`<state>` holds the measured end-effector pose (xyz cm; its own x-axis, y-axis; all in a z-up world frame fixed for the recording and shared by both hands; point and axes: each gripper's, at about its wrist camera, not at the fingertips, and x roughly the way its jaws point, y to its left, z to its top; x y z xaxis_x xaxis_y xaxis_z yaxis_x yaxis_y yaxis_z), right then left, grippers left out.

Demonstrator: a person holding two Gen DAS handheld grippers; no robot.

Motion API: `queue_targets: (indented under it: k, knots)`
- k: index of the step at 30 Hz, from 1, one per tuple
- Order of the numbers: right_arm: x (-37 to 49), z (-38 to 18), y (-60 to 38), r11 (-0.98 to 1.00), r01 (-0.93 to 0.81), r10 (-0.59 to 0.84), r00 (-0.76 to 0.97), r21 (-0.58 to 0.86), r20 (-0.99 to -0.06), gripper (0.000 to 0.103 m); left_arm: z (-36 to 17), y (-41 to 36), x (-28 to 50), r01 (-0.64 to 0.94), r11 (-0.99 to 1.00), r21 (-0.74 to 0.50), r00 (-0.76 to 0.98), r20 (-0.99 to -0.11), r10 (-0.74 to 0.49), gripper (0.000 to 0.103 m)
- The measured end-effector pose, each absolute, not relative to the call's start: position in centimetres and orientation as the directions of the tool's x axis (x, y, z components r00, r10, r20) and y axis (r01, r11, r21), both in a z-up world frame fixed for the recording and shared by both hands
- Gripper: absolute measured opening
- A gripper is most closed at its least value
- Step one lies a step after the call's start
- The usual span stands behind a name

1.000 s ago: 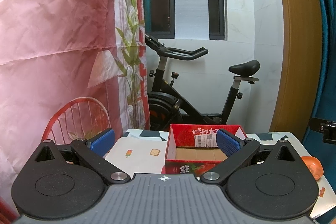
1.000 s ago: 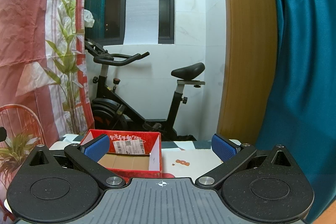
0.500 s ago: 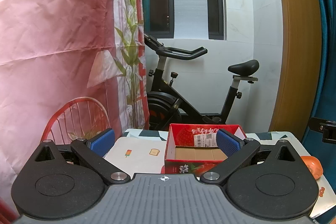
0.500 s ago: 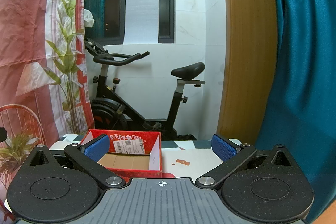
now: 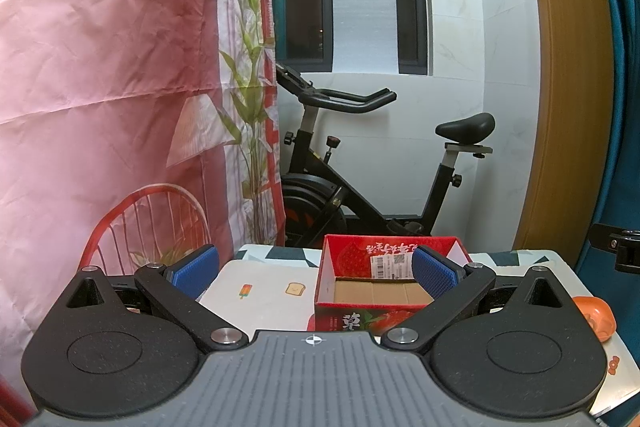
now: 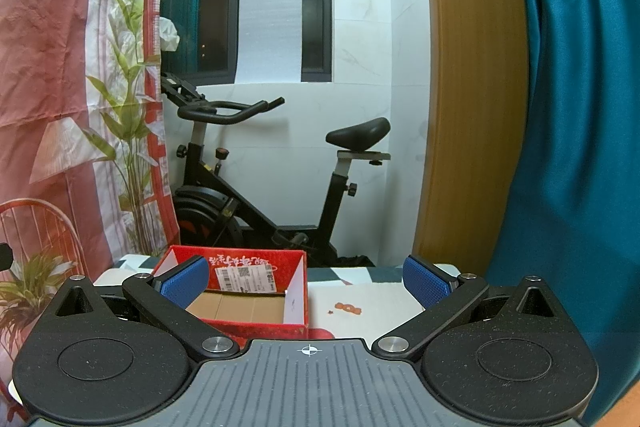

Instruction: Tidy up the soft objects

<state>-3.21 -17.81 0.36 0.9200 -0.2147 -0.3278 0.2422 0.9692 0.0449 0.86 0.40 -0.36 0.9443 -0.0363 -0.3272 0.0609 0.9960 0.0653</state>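
Left gripper (image 5: 314, 273): jaws wide apart, empty.
Right gripper (image 6: 306, 279): jaws wide apart, empty.
Box (image 5: 376, 293): red, open, empty, mid-table, ahead of both.
Orange toy (image 5: 596, 317): table's right edge, right of the left gripper; likely first pick, though which gripper is nearer is unclear.

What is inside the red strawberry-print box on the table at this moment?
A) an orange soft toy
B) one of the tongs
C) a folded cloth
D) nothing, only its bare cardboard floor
D: both wrist views show the red box holding only its brown cardboard floor.
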Motion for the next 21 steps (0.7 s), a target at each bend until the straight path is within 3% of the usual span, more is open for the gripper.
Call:
queue_targets:
  k: [21]
  knots:
    - [-3.04, 0.19, -17.48, 0.971, 0.236, -0.211, 0.921, 0.04, -0.326, 0.103, -0.78, 0.58, 0.9, 0.075, 0.996, 0.054, 0.94, -0.337, -0.052, 0.103]
